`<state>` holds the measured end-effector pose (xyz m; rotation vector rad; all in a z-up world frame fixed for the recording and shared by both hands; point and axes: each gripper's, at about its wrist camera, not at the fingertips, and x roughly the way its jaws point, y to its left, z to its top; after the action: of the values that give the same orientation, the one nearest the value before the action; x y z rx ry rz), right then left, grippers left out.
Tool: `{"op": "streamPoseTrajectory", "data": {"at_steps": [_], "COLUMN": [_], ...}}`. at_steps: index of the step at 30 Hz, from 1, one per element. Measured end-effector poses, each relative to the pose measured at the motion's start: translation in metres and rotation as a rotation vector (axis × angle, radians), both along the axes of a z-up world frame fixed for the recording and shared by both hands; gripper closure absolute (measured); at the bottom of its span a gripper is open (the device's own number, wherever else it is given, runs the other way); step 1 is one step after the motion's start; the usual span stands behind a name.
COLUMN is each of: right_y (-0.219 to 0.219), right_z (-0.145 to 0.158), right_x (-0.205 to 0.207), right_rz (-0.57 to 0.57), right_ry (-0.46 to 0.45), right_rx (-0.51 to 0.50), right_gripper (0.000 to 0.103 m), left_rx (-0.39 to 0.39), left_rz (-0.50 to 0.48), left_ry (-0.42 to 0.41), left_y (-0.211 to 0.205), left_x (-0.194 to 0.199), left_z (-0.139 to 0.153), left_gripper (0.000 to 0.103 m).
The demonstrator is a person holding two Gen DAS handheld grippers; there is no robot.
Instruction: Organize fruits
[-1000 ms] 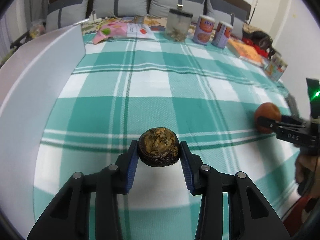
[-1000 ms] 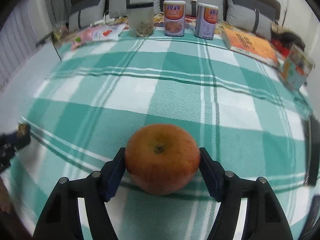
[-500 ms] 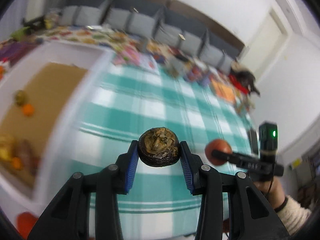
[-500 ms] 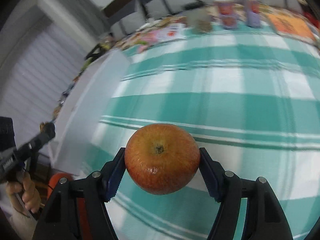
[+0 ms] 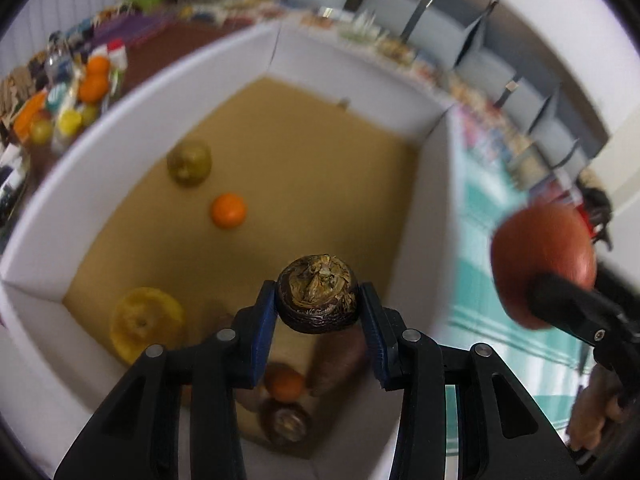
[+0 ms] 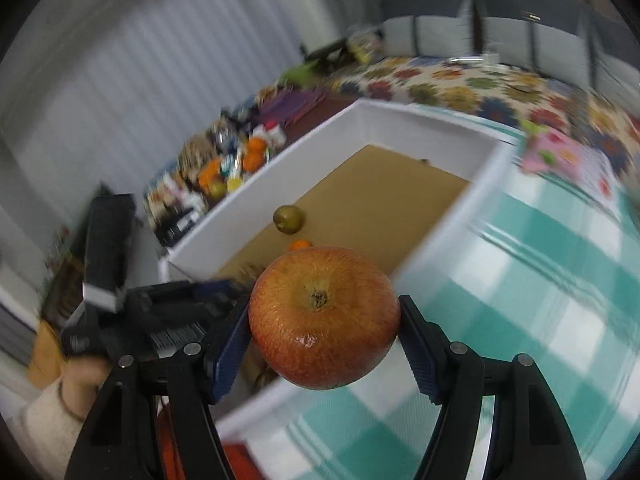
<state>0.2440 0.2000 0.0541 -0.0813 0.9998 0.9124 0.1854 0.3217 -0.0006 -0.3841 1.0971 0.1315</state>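
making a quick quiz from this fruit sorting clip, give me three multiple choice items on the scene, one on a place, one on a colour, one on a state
1. Where does the small orange lie?
A. on the checked cloth
B. on the floor of the white box
C. between gripper fingers

2. What colour is the cloth beside the box?
A. teal and white check
B. plain red
C. black

3. What state is the left gripper in?
A. open and empty
B. shut on the dark brown fruit
C. shut on the red apple

Answers: 1 B, it rests on the brown bottom of the box; 2 A, teal and white squares show; 3 B, both blue pads press on the dark fruit, while the right gripper holds the apple.
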Motion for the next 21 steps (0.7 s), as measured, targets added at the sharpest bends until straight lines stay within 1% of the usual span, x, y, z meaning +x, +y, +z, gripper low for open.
{"op": "streamPoseTrajectory", "data": {"at_steps": [2, 4, 5, 7, 9, 10, 11, 13, 15, 16, 17, 18, 20, 21], "right_y": [0.03, 0.052, 0.063, 0.075, 0.079, 0.08, 0.079, 0.073, 0.061, 0.055, 0.044, 0.036, 0.018, 0.011], "right_z": [-0.016, -0.031, -0.04, -0.052, -0.065, -0.069, -0.07, -0.064, -0.049, -0.039, -0.026, -0.017, 0.005, 0.014], "right_x": [0.014, 0.029, 0.035, 0.043, 0.046, 0.047, 0.047, 0.048, 0.053, 0.053, 0.051, 0.05, 0.039, 0.033], "right_rz": [0.029, 0.046, 0.057, 0.075, 0.099, 0.105, 0.108, 0.091, 0.042, 0.017, -0.012, -0.032, -0.065, -0.072], "right_ry": [-0.004, -0.012, -0.013, -0.018, -0.002, 0.004, -0.004, -0.021, -0.021, -0.025, -0.037, -0.049, -0.082, -0.096], "right_rx": [-0.089, -0.179, -0.227, -0.286, -0.345, -0.362, -0.365, -0.34, -0.289, -0.264, -0.23, -0.208, -0.151, -0.133], "right_gripper": [0.033, 0.033, 0.033, 0.033, 0.033, 0.032, 0.032, 0.03, 0.022, 0.021, 0.017, 0.009, 0.0, 0.0], "left_rx": [0.027, 0.033, 0.035, 0.045, 0.066, 0.072, 0.08, 0.123, 0.173, 0.195, 0.223, 0.254, 0.313, 0.338], "left_rz": [0.013, 0.032, 0.037, 0.042, 0.049, 0.052, 0.054, 0.052, 0.047, 0.047, 0.051, 0.055, 0.063, 0.065], "left_ry": [0.054, 0.09, 0.101, 0.116, 0.117, 0.113, 0.102, 0.068, 0.025, 0.002, -0.03, -0.067, -0.135, -0.163], "left_y": [0.002, 0.005, 0.007, 0.008, 0.009, 0.008, 0.008, 0.007, 0.002, 0.001, -0.001, -0.005, -0.014, -0.019], "left_x": [0.01, 0.015, 0.014, 0.018, 0.017, 0.016, 0.016, 0.01, 0.001, -0.002, -0.008, -0.014, -0.028, -0.034], "left_z": [-0.018, -0.031, -0.034, -0.039, -0.041, -0.04, -0.037, -0.028, -0.014, -0.008, 0.0, 0.011, 0.031, 0.04], "left_gripper": [0.061, 0.061, 0.061, 0.06, 0.053, 0.044, 0.037, 0.037, 0.034, 0.028, 0.023, 0.021, 0.017, 0.016]}}
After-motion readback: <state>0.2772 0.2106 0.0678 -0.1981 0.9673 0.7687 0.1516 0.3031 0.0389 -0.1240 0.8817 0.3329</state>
